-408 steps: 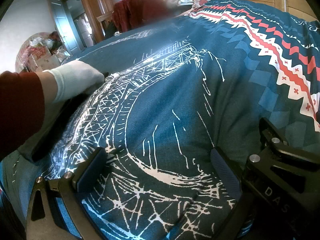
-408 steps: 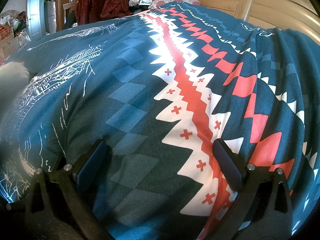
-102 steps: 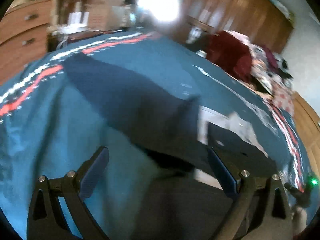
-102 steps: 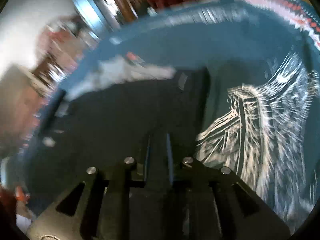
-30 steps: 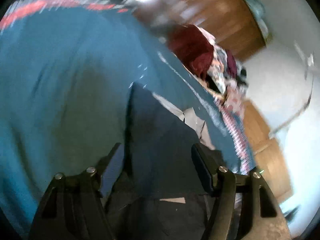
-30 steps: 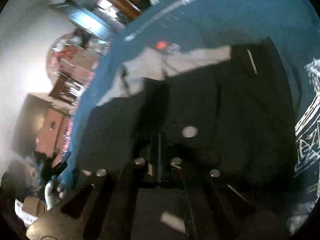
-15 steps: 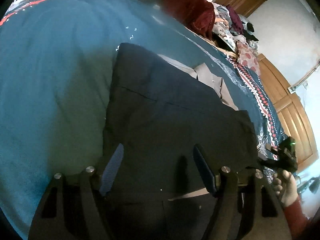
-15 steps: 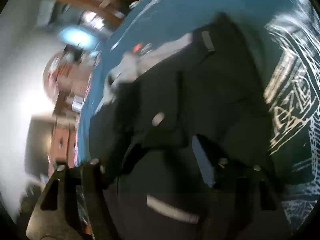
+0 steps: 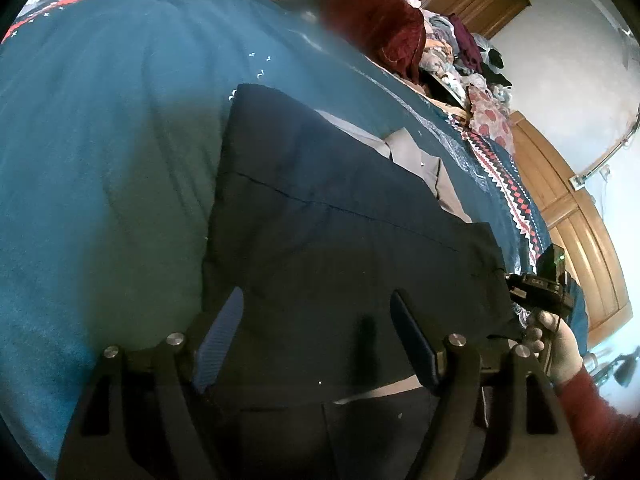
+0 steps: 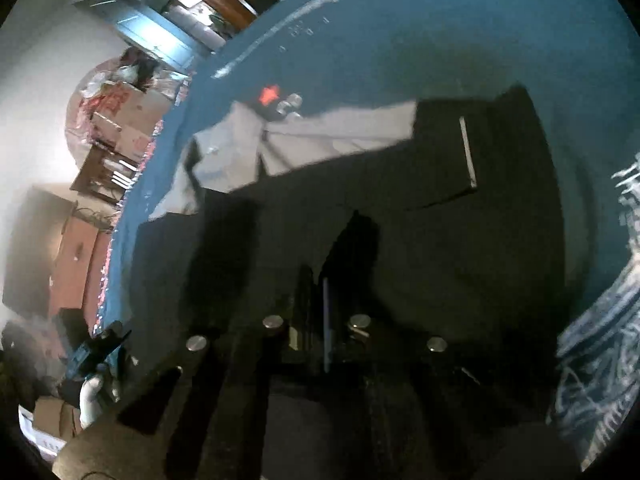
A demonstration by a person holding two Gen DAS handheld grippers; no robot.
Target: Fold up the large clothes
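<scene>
A dark navy garment (image 9: 340,216), with pale grey lining (image 9: 416,156) showing at its far edge, lies spread on the teal bedspread (image 9: 100,152). My left gripper (image 9: 320,340) is open just above the garment's near edge, and dark cloth lies between its fingers. In the right wrist view the same garment (image 10: 440,216) fills the middle. My right gripper (image 10: 318,304) has its fingers pressed together on a raised fold of it. The left wrist view shows the right gripper (image 9: 540,284) at the garment's right corner, held by a gloved hand (image 9: 558,346).
A dark red cloth (image 9: 380,28) and a pile of mixed clothes (image 9: 468,60) lie at the bed's far end. Wooden cabinets (image 9: 580,216) stand on the right. Boxes and drawers (image 10: 76,256) are beside the bed. A white-line print (image 10: 600,352) marks the bedspread.
The right gripper, open half a second ago, is now shut on the garment's fold. The left gripper has hardly moved and stays open over the near edge.
</scene>
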